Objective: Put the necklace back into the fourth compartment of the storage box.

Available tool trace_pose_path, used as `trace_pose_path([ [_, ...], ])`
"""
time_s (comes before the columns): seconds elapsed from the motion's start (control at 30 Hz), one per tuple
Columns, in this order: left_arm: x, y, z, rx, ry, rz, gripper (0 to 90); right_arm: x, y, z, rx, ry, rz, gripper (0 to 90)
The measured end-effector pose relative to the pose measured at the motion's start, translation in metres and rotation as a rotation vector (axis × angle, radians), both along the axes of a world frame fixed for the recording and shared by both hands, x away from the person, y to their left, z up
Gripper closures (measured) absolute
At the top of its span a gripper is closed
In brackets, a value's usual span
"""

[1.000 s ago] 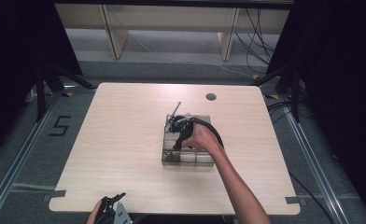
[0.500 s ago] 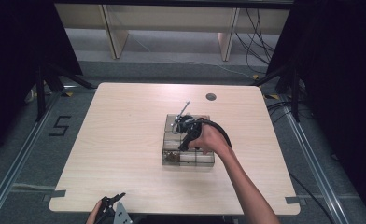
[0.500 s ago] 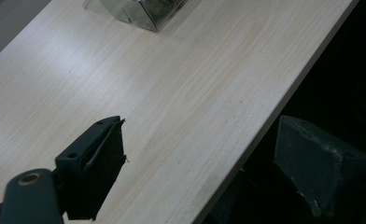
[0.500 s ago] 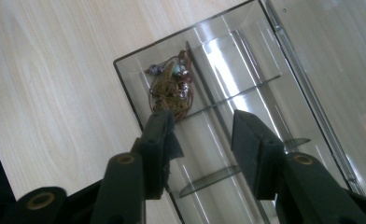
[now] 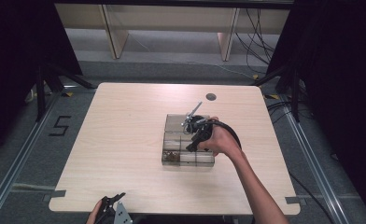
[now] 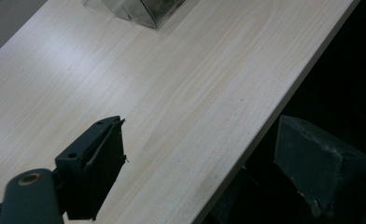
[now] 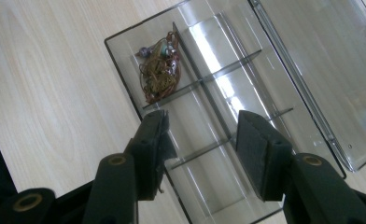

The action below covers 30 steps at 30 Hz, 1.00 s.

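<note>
The right hand-held gripper (image 7: 202,140) had just opened, empty, above the clear organizer (image 7: 204,84); the tangled jewellery (image 7: 158,70), perhaps necklaces, lay released

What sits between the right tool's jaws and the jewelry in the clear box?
Only a clear divider wall. In the right gripper view the right tool, jaws just opening with nothing held, hovers over an empty compartment; the jewelry lies one compartment beyond.

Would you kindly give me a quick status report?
Right tool open, empty, jaws just widened, above clear plastic divided box. Tangled bead jewellery in corner compartment. Left tool open at table edge.
</note>
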<state>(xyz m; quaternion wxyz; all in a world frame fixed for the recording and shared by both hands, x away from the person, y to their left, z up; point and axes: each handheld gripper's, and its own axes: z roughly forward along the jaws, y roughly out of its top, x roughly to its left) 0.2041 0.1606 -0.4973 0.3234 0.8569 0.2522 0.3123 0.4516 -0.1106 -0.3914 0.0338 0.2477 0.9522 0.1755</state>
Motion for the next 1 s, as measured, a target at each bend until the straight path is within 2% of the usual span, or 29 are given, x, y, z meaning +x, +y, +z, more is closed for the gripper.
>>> trace_pose_path([
  [0.2, 0.000, -0.001, -0.001, -0.005, 0.001, 0.002, 15.4, -0.003, -0.009, 0.001, 0.010, -0.013, -0.006, 53.0],
  [0.23, 0.001, 0.000, 0.000, 0.022, -0.003, -0.002, 15.4, -0.004, -0.009, 0.001, 0.011, -0.010, -0.010, 52.8],
  [0.27, 0.001, 0.000, 0.000, 0.028, -0.007, 0.001, 15.4, -0.004, -0.010, 0.001, 0.014, -0.011, -0.005, 52.7],
  [0.43, 0.001, 0.000, 0.000, 0.023, -0.003, -0.001, 15.4, -0.005, -0.013, 0.001, 0.016, -0.009, -0.006, 51.5],
  [0.47, 0.000, -0.001, -0.001, -0.010, 0.002, 0.002, 15.4, -0.006, -0.013, 0.001, 0.017, -0.006, -0.009, 51.0],
  [0.67, 0.000, 0.000, 0.000, -0.001, 0.000, -0.002, 15.4, -0.010, -0.014, 0.002, 0.024, -0.015, -0.018, 45.8],
  [0.7, 0.000, 0.000, 0.000, -0.001, 0.001, -0.001, 15.4, -0.010, -0.014, 0.002, 0.028, -0.020, -0.006, 45.2],
  [1.0, 0.000, 0.000, 0.000, 0.001, 0.001, -0.002, 15.4, -0.016, -0.022, 0.005, 0.052, -0.040, -0.034, 38.2],
])
